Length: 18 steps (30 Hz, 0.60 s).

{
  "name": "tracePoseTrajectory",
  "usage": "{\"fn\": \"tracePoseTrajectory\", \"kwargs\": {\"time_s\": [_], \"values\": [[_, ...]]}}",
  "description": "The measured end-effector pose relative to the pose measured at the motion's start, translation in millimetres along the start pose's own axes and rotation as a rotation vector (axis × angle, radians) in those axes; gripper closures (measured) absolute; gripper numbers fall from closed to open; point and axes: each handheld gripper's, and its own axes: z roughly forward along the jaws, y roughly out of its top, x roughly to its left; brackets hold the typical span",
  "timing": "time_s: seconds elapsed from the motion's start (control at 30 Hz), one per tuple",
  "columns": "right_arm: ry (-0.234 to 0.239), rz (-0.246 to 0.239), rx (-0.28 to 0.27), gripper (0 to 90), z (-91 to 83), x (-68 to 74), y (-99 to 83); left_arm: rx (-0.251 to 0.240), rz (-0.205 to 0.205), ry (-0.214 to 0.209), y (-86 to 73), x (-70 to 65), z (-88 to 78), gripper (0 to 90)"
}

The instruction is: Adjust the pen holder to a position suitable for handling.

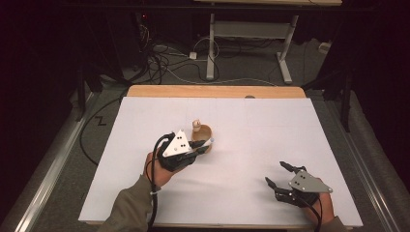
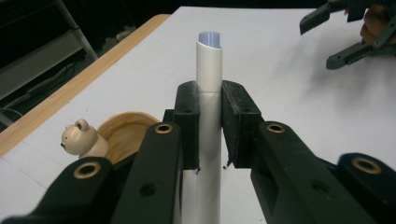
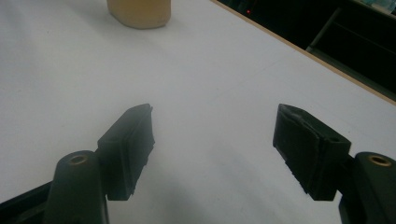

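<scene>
Left gripper (image 2: 209, 135) clenched on white pen (image 2: 208, 140), long axis along the jaws, wooden bear holder (image 2: 122, 135) just beside toward the far edge; right gripper (image 3: 215, 149) released, well apart.

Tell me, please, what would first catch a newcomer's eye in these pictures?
Most striking is the white pen, clamped upright between the pads of the left gripper near the middle of the white table. Just beyond it stands a wooden cup with a small bear figure, while the right gripper rests open at the near right.
</scene>
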Motion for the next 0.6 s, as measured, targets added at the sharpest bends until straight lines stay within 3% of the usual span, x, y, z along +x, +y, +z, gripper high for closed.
{"fn": "tracePoseTrajectory", "kwargs": {"time_s": [0.4, 0.6], "values": [[-0.012, 0.025, -0.008, 28.8, -2.9, -1.7, -1.8, -0.117, -0.047, -0.009, -1.7, 0.8, -5.9, 75.3], [-0.009, 0.015, -0.004, 28.8, -2.4, 0.2, -1.7, -0.180, -0.063, -0.010, -0.4, 0.9, -12.2, 75.3]]}}
